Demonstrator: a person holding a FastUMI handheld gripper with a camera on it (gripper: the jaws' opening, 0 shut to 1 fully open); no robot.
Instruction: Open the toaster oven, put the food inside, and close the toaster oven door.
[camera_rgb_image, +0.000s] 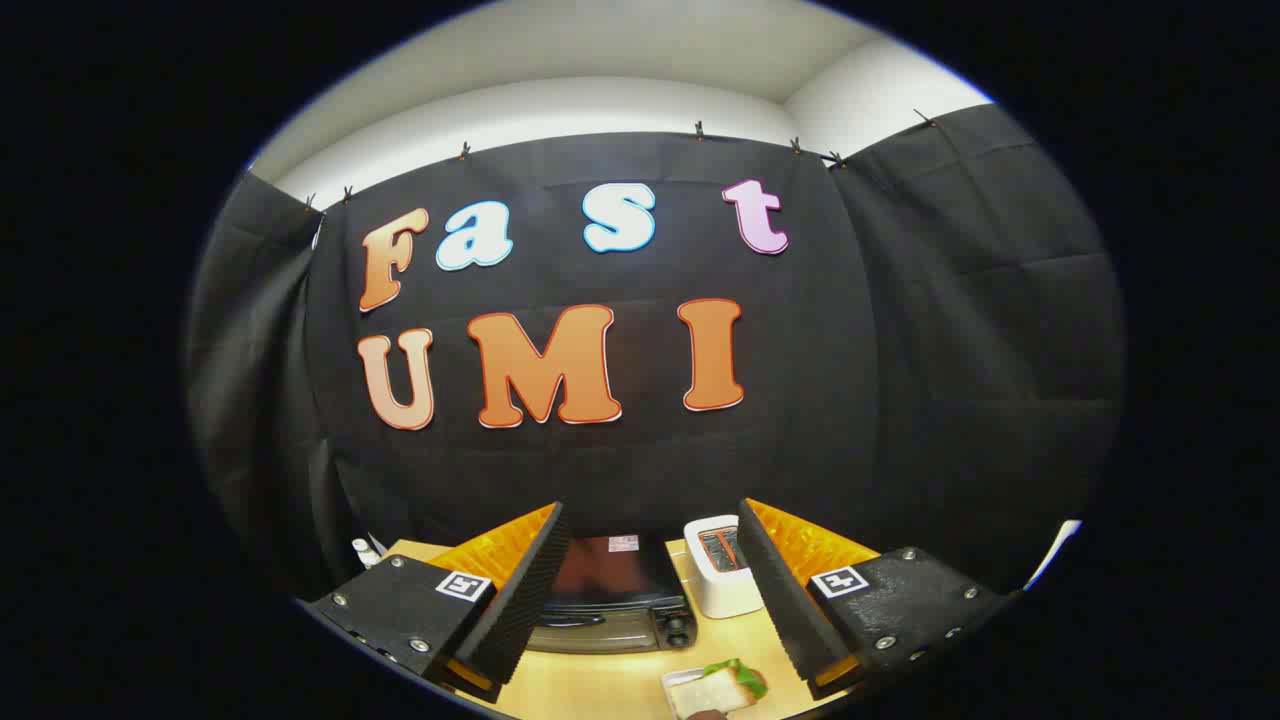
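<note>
The tool (648, 590) is hovering with fingers spread, pinching nothing; the toaster oven (612, 600) is sitting closed at twelve o'clock; the sandwich (722, 688) is lying outside at five o'clock, so loading is remaining.

Gripper (645, 590) fingers stood wide apart above the table (610, 685); bare wood lay between them. Toaster oven (612, 592) blocked twelve o'clock, white toaster (722, 580) one o'clock, sandwich (722, 688) five o'clock.

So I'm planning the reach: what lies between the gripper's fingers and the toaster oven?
In the gripper view the open gripper has nothing between its fingers and the toaster oven, just bare tabletop; the sandwich sits nearer, off to one side.
</note>
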